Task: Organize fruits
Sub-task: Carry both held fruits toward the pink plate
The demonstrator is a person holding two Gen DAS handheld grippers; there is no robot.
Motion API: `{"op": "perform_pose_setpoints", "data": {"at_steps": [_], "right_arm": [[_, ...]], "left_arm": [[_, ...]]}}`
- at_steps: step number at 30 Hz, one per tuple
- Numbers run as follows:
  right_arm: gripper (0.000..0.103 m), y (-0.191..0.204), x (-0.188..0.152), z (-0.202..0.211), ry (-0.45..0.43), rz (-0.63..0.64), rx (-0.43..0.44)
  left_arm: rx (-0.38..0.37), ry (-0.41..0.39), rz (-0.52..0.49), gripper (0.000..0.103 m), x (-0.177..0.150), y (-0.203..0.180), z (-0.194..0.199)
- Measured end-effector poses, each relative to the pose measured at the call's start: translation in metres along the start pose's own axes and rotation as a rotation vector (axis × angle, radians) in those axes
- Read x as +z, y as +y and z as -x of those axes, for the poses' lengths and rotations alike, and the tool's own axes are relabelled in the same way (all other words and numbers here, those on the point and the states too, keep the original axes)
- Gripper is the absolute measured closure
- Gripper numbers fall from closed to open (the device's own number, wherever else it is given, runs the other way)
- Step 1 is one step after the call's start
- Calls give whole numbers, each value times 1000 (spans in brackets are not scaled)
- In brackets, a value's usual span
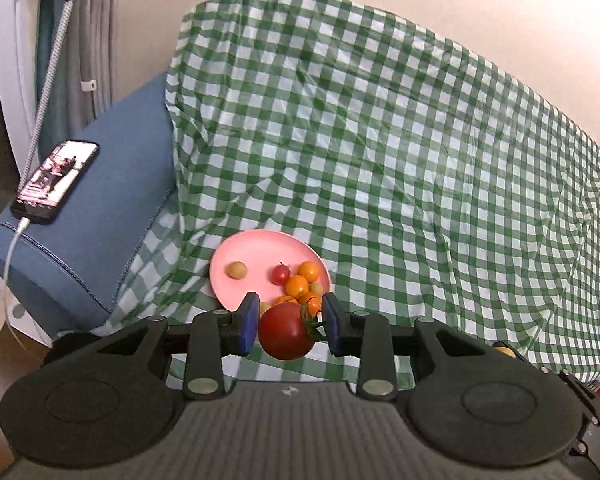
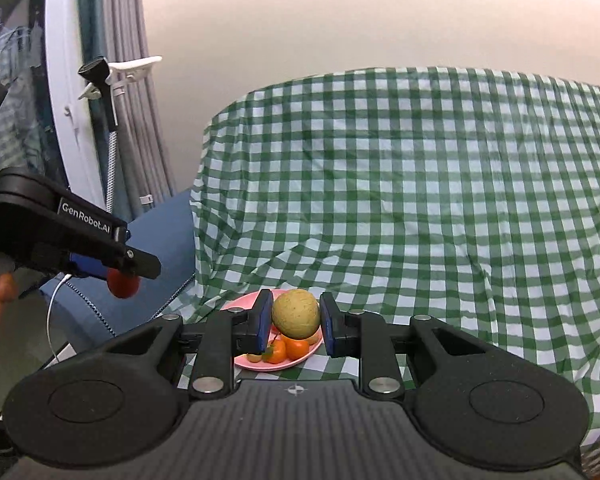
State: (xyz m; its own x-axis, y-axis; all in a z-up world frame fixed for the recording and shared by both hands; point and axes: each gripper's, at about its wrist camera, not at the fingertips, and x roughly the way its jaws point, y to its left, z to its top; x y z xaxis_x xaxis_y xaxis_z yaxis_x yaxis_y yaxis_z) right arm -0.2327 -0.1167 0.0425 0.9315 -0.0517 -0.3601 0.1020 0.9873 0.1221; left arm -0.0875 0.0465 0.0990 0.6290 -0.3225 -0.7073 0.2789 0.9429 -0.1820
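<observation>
My left gripper (image 1: 290, 328) is shut on a large red tomato (image 1: 286, 332) with a green stem, held above the near edge of a pink plate (image 1: 252, 256). The plate holds several small orange fruits (image 1: 298, 285), a small red tomato (image 1: 280, 274) and a pale yellow fruit (image 1: 236, 269). My right gripper (image 2: 294, 322) is shut on a round tan-yellow fruit (image 2: 296, 314), held above the same pink plate (image 2: 240, 303), which shows orange fruits (image 2: 296, 348). The left gripper (image 2: 128, 264) with its red tomato (image 2: 122, 284) also shows at the left of the right wrist view.
A green-and-white checked cloth (image 1: 380, 160) covers the sofa seat and back. A blue cushion (image 1: 112, 200) at the left carries a phone (image 1: 56, 180) on a white cable. Curtains and a white frame (image 2: 68, 80) stand at the far left.
</observation>
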Motion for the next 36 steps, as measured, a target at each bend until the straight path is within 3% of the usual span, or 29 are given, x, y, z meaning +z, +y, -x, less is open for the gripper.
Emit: {"op": "perform_pose_setpoints", "data": {"at_steps": [9, 20, 36], "right_arm": [[77, 15, 3, 4, -15, 49, 13], [77, 18, 2, -5, 19, 62, 16], [77, 17, 1, -49, 118, 77, 15]], "left_arm": [[35, -16, 0, 65, -11, 20, 11], [23, 0, -7, 65, -17, 21, 3], [60, 86, 13, 65, -15, 38, -40]]}}
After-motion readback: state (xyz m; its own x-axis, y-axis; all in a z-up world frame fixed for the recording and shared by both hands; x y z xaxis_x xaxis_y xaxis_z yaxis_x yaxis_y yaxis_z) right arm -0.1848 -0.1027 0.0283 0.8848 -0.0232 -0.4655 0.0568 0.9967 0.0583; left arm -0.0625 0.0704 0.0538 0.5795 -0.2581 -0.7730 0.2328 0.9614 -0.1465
